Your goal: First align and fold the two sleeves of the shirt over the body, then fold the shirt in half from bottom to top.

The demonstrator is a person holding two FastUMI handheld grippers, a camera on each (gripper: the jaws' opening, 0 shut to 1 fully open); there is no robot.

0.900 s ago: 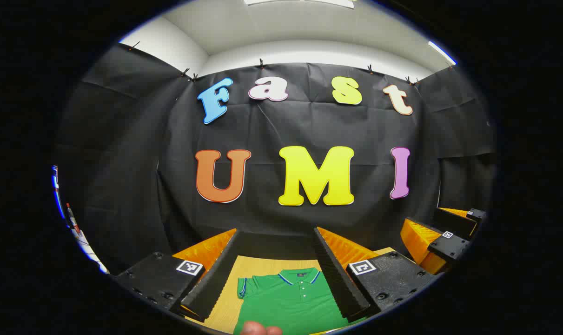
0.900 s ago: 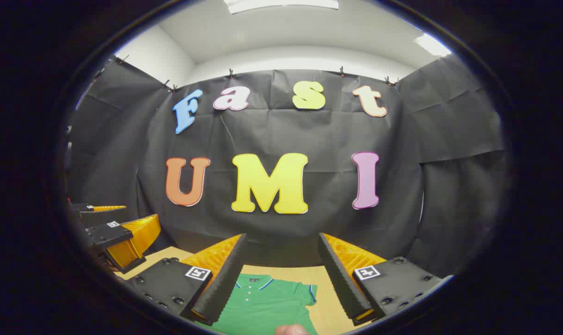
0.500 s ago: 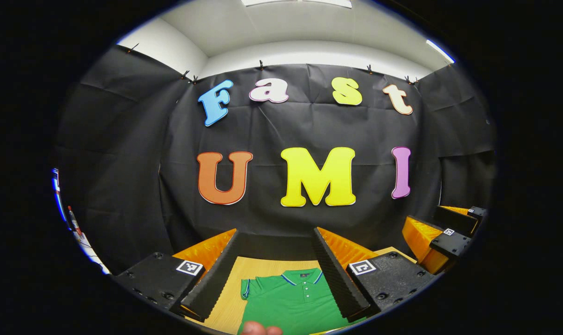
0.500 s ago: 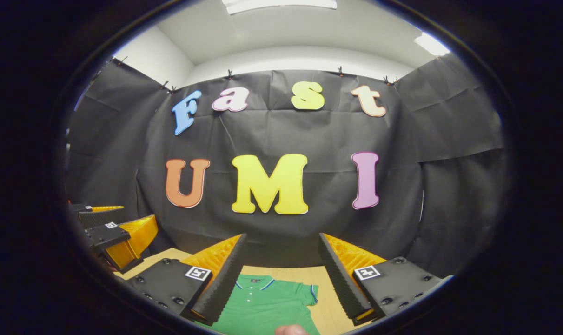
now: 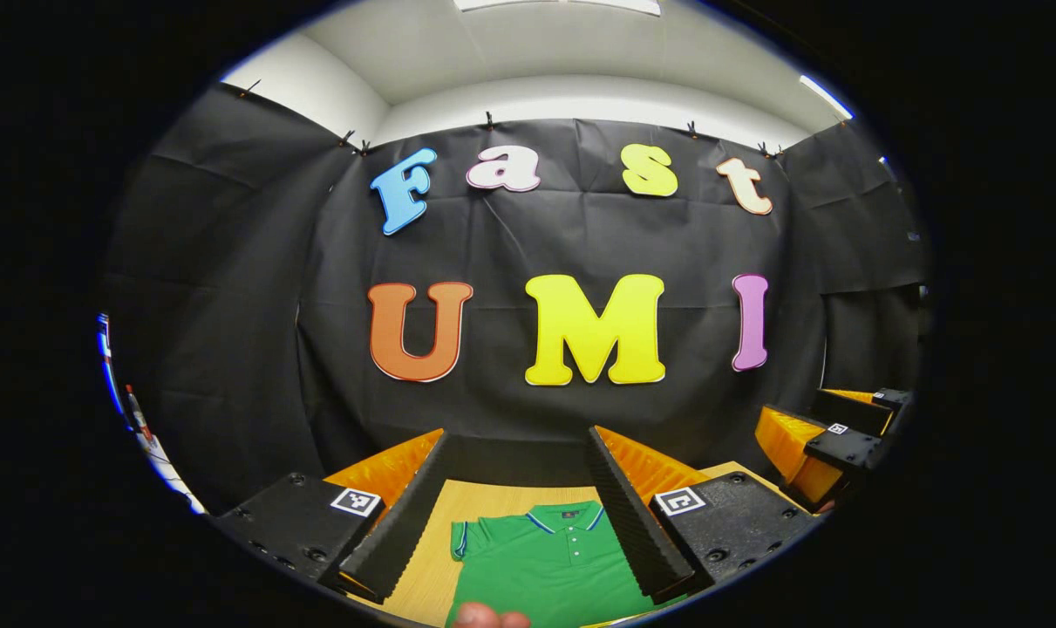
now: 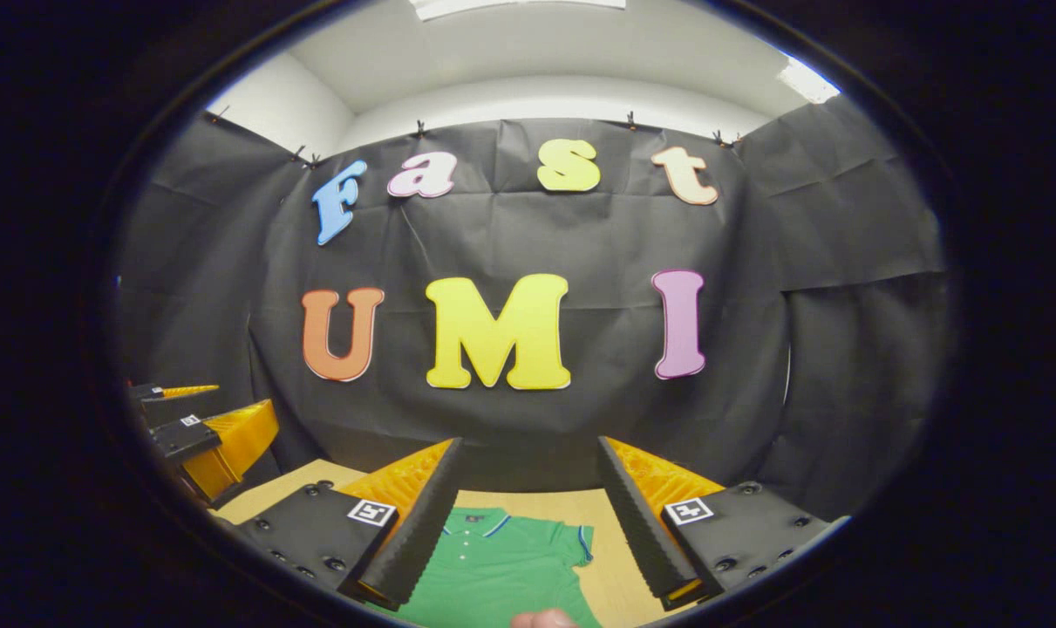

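I hold both sets of jaws above the near edge of a pale wooden table (image 5: 484, 506), and the green shirt (image 5: 549, 567) is my landmark for everything else. It lies flat on the table with its collar (image 5: 564, 520) toward the booth wall and its button placket running down from there; the collar and the sleeve hems carry a thin blue and white trim. In the left gripper view my left gripper (image 5: 519, 506) hangs above the shirt's chest with its jaws spread wide and nothing between them, and the shirt's one short sleeve (image 5: 460, 539) lies spread out sideways from the body, unfolded. In the right gripper view my right gripper (image 6: 528, 510) hovers above the shirt's other side, jaws equally wide apart and empty, and the other sleeve (image 6: 578, 545) lies out flat on the bare wood. Beyond the shirt's collar the table ends at a black cloth wall (image 5: 231, 331) that wraps around three sides of the booth, pinned up by small clips along its top edge. Above the cloth the room shows white walls (image 6: 275, 105) and a white ceiling with a bright light panel (image 6: 510, 5). A fingertip (image 5: 490, 617) shows at the shirt's near edge.
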